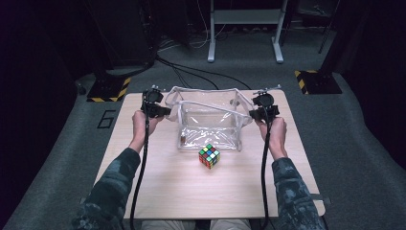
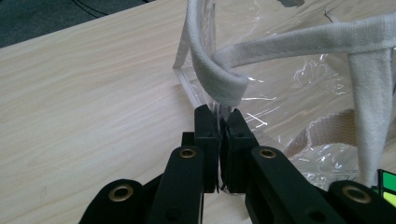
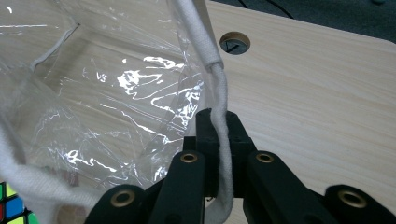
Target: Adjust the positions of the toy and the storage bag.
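Tongs pinch my clear bag (image 1: 209, 125) at both ends: left tongs (image 1: 165, 111) clamp its left rim, right tongs (image 1: 253, 113) clamp its white trim. Its mouth stretches sideways between them. The cube (image 1: 209, 156) sits just in front, in the middle.

On your table (image 1: 158, 182) the bag (image 1: 209, 125) stands toward the far edge, between your two hands; the cube (image 1: 209, 156) sits just before it, touching nothing.
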Available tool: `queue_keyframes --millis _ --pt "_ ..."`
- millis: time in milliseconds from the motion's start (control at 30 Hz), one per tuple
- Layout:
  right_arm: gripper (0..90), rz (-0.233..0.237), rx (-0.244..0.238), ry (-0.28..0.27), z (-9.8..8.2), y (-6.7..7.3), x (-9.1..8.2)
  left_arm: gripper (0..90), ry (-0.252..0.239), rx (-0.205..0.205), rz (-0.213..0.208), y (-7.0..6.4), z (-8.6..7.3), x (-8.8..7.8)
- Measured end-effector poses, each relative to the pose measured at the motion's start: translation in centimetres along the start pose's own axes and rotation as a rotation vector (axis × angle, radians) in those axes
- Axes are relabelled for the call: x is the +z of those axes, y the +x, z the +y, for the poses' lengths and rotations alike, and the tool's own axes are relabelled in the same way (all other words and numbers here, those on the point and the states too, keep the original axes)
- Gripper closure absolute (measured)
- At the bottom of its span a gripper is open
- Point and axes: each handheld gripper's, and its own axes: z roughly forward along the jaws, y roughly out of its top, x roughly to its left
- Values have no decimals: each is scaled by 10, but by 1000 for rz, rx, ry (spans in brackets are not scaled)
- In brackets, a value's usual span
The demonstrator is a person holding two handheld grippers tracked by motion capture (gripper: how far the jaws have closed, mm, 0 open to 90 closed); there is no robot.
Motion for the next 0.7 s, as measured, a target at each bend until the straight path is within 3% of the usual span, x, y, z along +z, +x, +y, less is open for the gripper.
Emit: queue_keyframes --millis 233,300,500,633,700 --pt "879 -11 -12 21 -1 3 8 869 11 -25 -10 2 -12 8" --pt "878 -12 -24 23 -1 4 11 867 19 -50 -21 3 -14 10" --pt "848 3 -25 24 1 10 13 825 2 -77 -30 1 -15 10" --pt "762 30 -40 -4 2 14 11 629 -14 -63 5 -2 -17 7" --pt "703 39 -42 -16 2 17 10 480 -30 -70 14 -1 -19 4"
